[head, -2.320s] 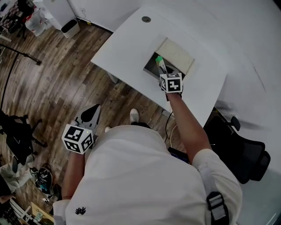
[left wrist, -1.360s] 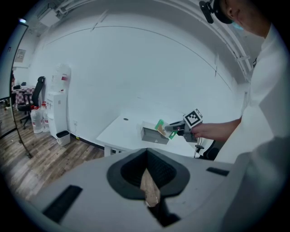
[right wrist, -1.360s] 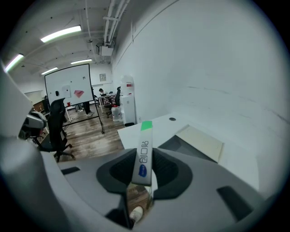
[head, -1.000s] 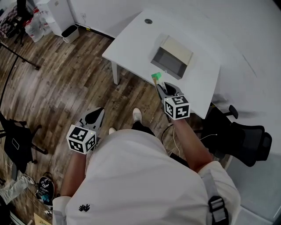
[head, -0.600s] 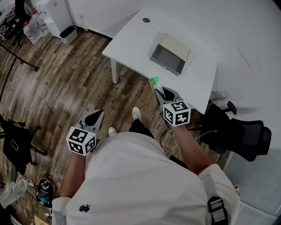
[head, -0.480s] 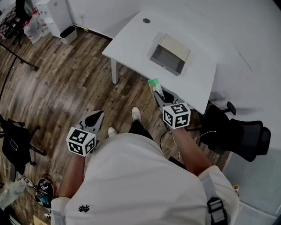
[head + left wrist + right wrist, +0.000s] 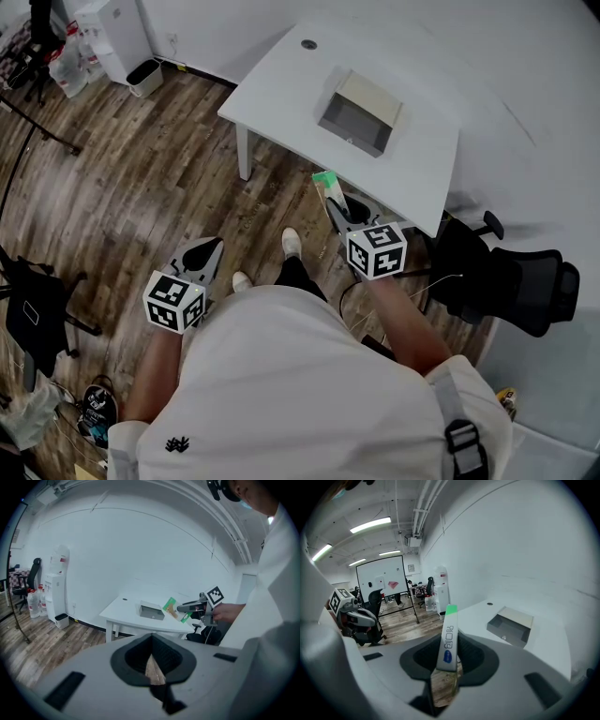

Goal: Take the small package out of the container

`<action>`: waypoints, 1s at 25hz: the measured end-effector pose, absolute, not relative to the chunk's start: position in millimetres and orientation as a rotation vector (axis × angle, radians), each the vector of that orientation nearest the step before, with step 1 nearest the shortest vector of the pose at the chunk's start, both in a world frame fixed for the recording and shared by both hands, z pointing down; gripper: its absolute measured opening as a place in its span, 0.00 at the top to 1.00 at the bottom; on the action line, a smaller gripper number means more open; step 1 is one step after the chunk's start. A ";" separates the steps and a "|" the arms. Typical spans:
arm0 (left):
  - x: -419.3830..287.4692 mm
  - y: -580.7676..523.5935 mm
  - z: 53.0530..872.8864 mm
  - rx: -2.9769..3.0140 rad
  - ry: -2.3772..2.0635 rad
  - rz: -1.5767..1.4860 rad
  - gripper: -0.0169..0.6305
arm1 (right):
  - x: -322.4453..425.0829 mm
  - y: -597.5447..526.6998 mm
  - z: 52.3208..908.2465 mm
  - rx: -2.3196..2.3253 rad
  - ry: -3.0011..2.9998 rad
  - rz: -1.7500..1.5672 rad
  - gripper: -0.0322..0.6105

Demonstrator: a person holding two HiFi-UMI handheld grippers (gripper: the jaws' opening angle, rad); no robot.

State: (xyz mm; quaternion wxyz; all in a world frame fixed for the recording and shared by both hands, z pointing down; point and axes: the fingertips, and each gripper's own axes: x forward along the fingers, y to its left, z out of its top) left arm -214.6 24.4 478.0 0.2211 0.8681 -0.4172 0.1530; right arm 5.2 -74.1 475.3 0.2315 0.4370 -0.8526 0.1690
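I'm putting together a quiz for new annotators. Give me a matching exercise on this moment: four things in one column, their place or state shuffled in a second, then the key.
Things
1. small flat package with a green end
2. grey open box-shaped container
3. left gripper
4. black office chair

Places or states
A. standing on the white table
B. jaws together, empty, above the wooden floor
C. on that floor, beside the table
D. clamped in the right gripper

Pairs: 1-D, 2-A, 3-B, 4-C
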 end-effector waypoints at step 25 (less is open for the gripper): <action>-222.7 31.6 481.8 2.387 -1.159 0.427 0.96 | -5.4 -67.8 468.0 1.189 -2.363 0.472 0.80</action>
